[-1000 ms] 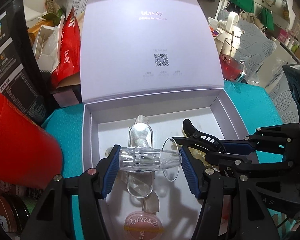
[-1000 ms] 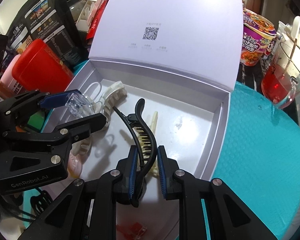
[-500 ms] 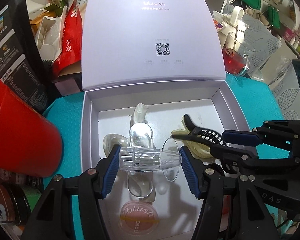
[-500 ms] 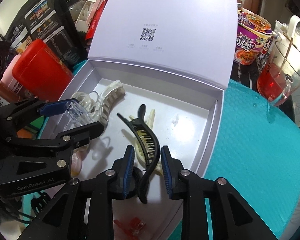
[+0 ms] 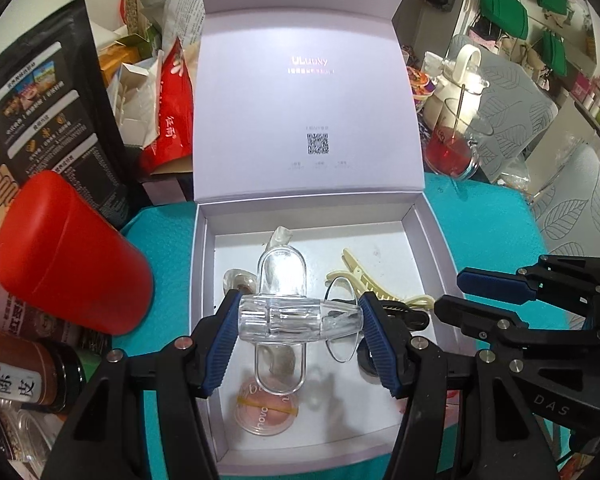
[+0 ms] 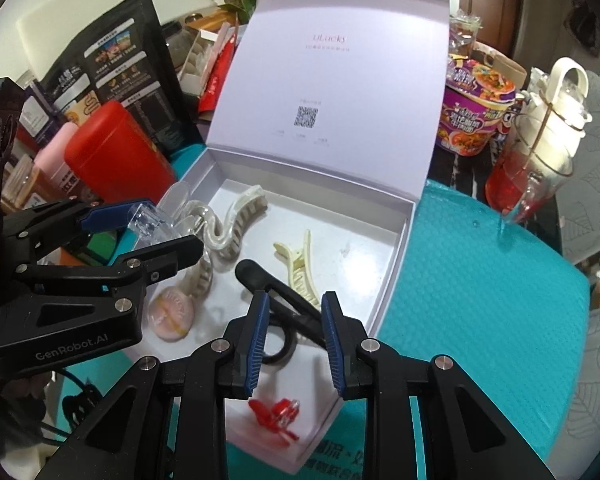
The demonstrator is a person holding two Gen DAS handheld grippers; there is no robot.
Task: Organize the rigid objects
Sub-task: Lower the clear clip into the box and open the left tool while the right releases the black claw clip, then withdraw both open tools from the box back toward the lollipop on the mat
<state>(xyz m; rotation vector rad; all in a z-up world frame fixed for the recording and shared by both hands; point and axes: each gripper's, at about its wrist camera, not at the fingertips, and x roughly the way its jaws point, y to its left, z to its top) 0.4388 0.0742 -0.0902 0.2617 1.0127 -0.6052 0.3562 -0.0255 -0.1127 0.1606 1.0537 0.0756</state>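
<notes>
Clear hair clip [image 5: 284,318] — pinched across its hinge between the blue pads of the left gripper [image 5: 298,326], hanging above the floor of the open lilac box [image 5: 428,220], roughly dead centre of the left wrist view. Still the same clamp on it, no slack showing. Seen from the right wrist too, at about 9 o'clock, sticking out past the left fingers [image 6: 104,216].

Right gripper [image 6: 294,320] — jaws just been opening, now parted and not pressing on anything. Black claw clip [image 6: 276,292] lying on the box floor in the gap between them, pads clear of it on both sides.

Also in the box: a pearly white claw clip [image 6: 236,224] up at 11 o'clock, a cream beak clip [image 6: 296,264] just beyond the black one, a round pink blush compact [image 6: 170,312] at 9 o'clock, and a small red clip [image 6: 276,416] down at 6 o'clock near the front wall.

Outside, on the teal mat [image 6: 480,300]: red canister [image 5: 64,252] at 9 o'clock of the left view, glass with red drink [image 6: 520,184] at 2 o'clock of the right view.
</notes>
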